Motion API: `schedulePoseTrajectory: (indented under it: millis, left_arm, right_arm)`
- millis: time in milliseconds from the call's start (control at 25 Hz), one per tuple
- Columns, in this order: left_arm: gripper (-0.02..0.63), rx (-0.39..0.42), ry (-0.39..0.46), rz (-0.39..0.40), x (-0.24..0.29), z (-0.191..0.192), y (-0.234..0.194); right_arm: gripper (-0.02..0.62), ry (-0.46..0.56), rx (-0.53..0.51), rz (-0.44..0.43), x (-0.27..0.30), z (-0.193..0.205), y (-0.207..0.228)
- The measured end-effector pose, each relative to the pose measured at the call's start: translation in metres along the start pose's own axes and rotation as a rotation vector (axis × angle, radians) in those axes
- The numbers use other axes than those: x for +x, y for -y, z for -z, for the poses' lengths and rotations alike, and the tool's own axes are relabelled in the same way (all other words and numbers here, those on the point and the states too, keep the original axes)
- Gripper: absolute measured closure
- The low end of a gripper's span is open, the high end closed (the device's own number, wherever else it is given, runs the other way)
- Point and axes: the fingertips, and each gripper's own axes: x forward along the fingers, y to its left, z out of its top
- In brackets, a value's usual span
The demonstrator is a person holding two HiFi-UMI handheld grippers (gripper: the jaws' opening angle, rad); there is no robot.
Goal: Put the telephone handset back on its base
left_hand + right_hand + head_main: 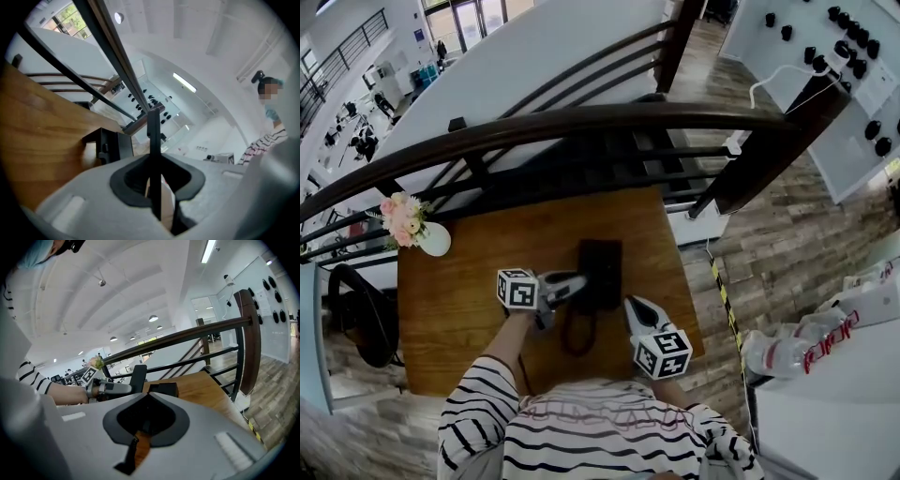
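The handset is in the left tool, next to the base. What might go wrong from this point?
1. The left tool holds the handset nearly upright beside the base. If it is not laid flat first, it may land askew on the cradle.
2. The cord loops on the table just below and could get trapped under the handset.

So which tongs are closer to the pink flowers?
Left. The left tongs, gripping the handset, are between the flowers and the phone base; the right tongs are beyond the base.
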Motion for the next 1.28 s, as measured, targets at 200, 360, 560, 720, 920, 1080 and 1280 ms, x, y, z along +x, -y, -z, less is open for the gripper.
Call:
schedulePoseTrajectory:
  millis: [200, 360, 560, 720, 920, 1080, 1280]
  left_arm:
    - [0.537, -0.041, -0.016, -0.032, 0.003, 0.005, -0.031]
    - [0.537, -0.071, -0.035, -0.043, 0.008, 0.012, -0.051]
    - [0.537, -0.108, -0.039, -0.063, 0.012, 0.015, -0.071]
    - [0.537, -0.145, -0.015, -0.059, 0.013, 0.013, -0.081]
    - [0.537, -0.188, -0.009, -0.049, 0.016, 0.014, -0.089]
    - [0.537, -0.216, -0.021, -0.044, 0.017, 0.019, -0.095]
    - [0.537, -0.237, -0.018, -0.045, 0.02, 0.021, -0.102]
  right_arm:
    - [0.595, -0.016, 0.007, -0.007, 0.007, 0.004, 0.01]
    - [0.595, -0.03, 0.012, -0.005, 0.012, 0.007, 0.018]
    - [0.595, -0.044, 0.023, -0.005, 0.017, 0.009, 0.026]
    - [0.595, -0.052, 0.027, 0.002, 0.019, 0.01, 0.029]
    - [0.595, -0.051, 0.044, 0.014, 0.024, 0.009, 0.038]
    - [0.595, -0.047, 0.05, 0.025, 0.025, 0.009, 0.042]
    - [0.595, -0.051, 0.06, 0.026, 0.027, 0.011, 0.048]
